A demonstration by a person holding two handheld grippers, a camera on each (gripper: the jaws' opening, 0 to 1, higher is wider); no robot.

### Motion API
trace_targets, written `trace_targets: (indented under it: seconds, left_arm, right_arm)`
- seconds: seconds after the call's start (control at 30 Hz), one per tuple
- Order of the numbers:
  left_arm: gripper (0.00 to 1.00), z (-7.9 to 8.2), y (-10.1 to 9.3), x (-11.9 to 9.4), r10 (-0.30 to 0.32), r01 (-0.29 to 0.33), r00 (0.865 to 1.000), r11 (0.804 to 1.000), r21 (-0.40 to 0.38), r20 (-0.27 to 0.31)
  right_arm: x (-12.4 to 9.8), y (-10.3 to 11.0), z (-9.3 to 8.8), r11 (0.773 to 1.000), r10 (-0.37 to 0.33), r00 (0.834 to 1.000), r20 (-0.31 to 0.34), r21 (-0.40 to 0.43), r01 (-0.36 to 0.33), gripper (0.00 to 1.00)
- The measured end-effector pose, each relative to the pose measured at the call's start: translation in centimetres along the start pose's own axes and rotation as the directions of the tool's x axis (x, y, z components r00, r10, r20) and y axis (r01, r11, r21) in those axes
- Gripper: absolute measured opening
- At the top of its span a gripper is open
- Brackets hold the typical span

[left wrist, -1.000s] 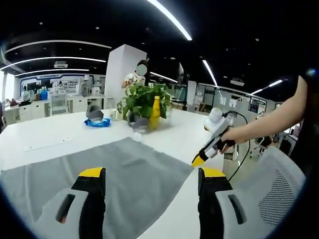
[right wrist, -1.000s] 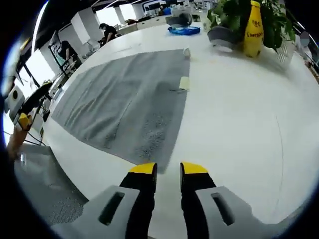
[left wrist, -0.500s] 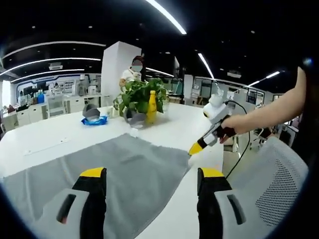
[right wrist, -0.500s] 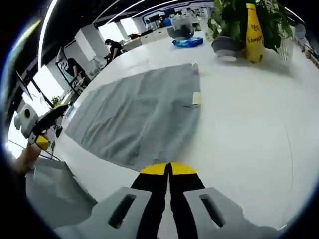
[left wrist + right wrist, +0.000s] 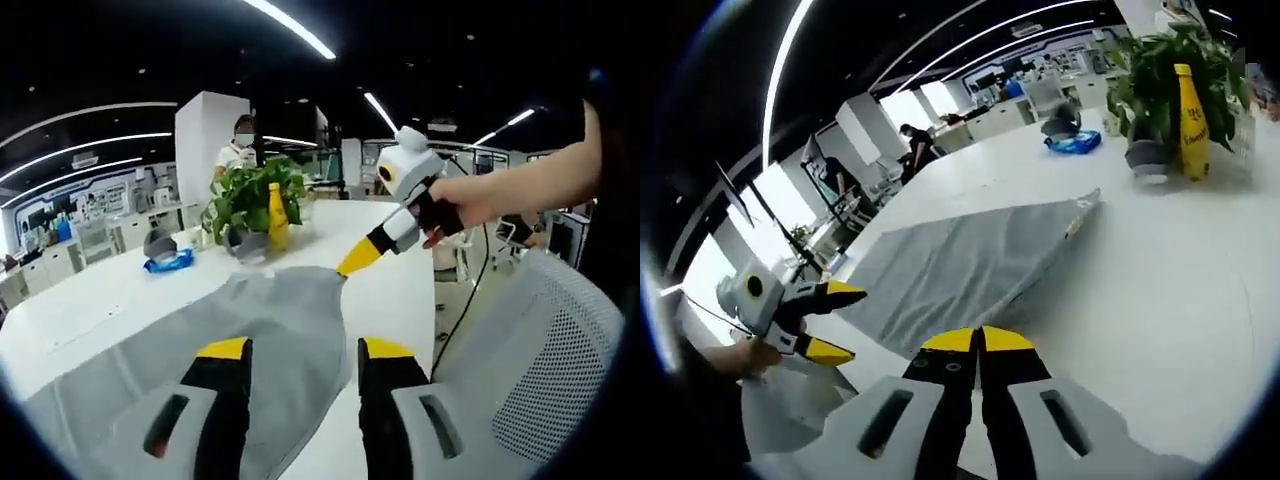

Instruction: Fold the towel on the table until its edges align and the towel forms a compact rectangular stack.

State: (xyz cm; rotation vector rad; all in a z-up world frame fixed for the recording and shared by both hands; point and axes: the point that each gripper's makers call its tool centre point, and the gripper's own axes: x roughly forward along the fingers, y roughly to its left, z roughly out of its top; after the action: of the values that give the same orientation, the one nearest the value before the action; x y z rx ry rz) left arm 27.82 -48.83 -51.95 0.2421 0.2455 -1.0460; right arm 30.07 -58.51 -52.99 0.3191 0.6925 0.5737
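A grey towel (image 5: pixel 270 320) lies on the white table (image 5: pixel 400 290), its near right corner lifted off the surface. My right gripper (image 5: pixel 357 258), held in a hand, is shut on that raised corner. My left gripper (image 5: pixel 305 350) is open above the towel's near edge, with grey cloth showing between its jaws. In the right gripper view the towel (image 5: pixel 970 260) stretches away from my shut right gripper (image 5: pixel 980 340). My left gripper (image 5: pixel 835 322) stands open at the towel's left corner.
A potted plant (image 5: pixel 245 200), a yellow bottle (image 5: pixel 272 215) and a blue item (image 5: pixel 165 262) stand at the far side; the same plant (image 5: pixel 1150 80) and bottle (image 5: pixel 1192 110) show beyond the towel. A mesh chair (image 5: pixel 540 400) is by the table's edge. People stand in the background.
My right gripper shut on the towel's corner and lifted it. My left gripper's jaws have come closer together over the towel's edge.
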Motion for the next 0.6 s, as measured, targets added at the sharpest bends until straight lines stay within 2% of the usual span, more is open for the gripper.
trace_targets:
  seconds: [0.07, 0.17, 0.3, 0.47, 0.6]
  left_arm:
    - [0.35, 0.2, -0.3, 0.0, -0.006, 0.006, 1.0, 0.999, 0.04, 0.001]
    - [0.35, 0.2, -0.5, 0.1, -0.005, 0.005, 1.0, 0.997, 0.08, -0.002]
    - [0.31, 0.6, -0.7, 0.1, -0.015, 0.014, 1.0, 0.996, 0.091, 0.013]
    - [0.23, 0.9, -0.7, -0.1, -0.013, 0.01, 1.0, 0.993, 0.117, 0.021]
    - [0.21, 1.2, -0.7, -0.3, 0.002, -0.007, 1.0, 0.984, 0.18, 0.028]
  right_arm:
    - [0.4, 1.1, 0.2, 1.0, 0.023, 1.0, 0.002, -0.007, -0.023, 0.0]
    - [1.1, 3.3, 0.5, 0.997, 0.072, 0.997, 0.005, -0.014, -0.072, 0.0]
    - [2.0, 5.9, 0.4, 0.991, 0.136, 0.991, -0.006, -0.018, -0.136, 0.0]
    - [2.8, 7.9, -0.4, 0.983, 0.182, 0.983, -0.029, -0.012, -0.182, 0.0]
    - [3.1, 9.3, -1.1, 0.976, 0.216, 0.975, -0.048, -0.006, -0.216, 0.0]
